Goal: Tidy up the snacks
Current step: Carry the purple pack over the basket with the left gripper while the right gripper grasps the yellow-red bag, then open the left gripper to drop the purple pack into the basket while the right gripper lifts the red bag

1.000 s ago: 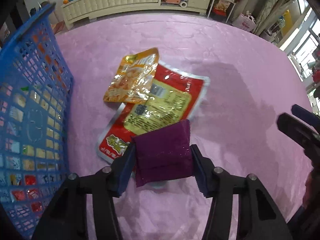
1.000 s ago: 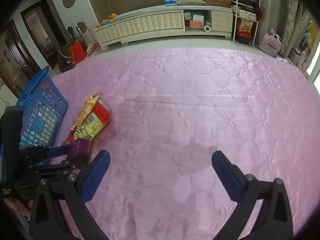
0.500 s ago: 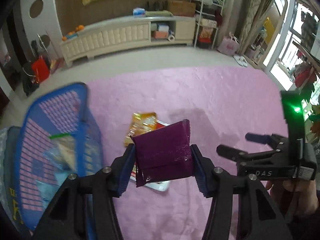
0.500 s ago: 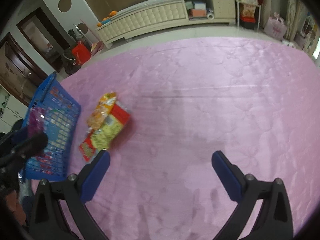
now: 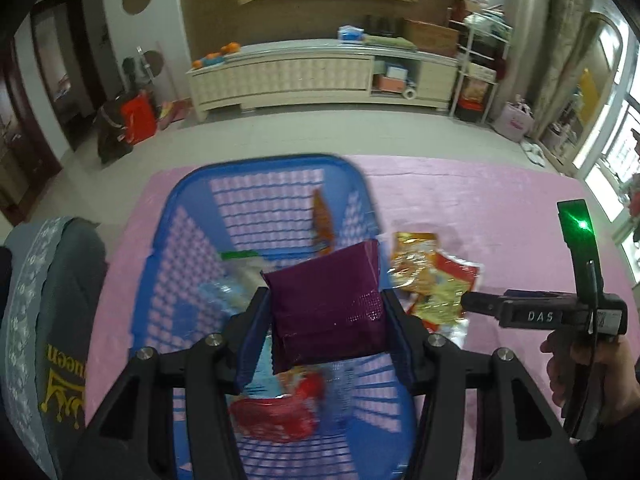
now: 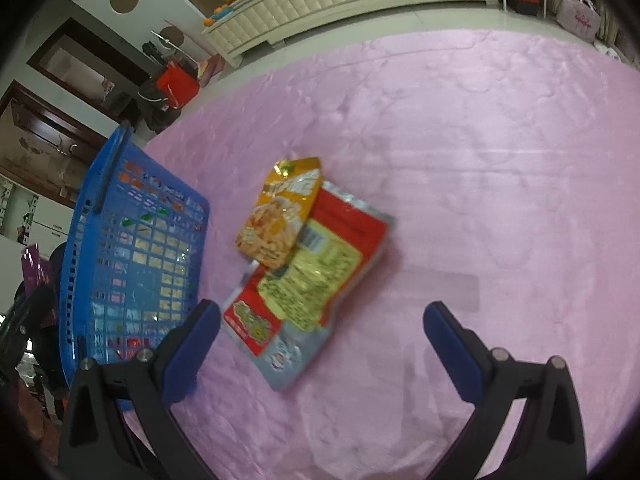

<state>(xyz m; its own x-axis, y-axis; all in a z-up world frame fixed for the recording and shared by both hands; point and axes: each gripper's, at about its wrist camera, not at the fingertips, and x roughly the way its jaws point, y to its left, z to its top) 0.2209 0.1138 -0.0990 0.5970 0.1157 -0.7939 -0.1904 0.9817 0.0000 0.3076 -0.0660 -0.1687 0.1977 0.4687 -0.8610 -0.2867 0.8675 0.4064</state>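
Pinched across its width by the left hand-held gripper (image 5: 326, 316), the purple packet (image 5: 328, 300) is held over the blue basket (image 5: 192, 216); it looks light, soft and crushable. The right hand-held gripper (image 6: 320, 344) is spread wide, empty.

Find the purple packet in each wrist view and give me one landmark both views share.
Left wrist view: the purple packet sits centre frame, clamped in the left claw above the blue basket.
Right wrist view: only a sliver of it shows at the far left edge, beyond the basket.
Shared landmark: the orange snack bag on the pink tablecloth.
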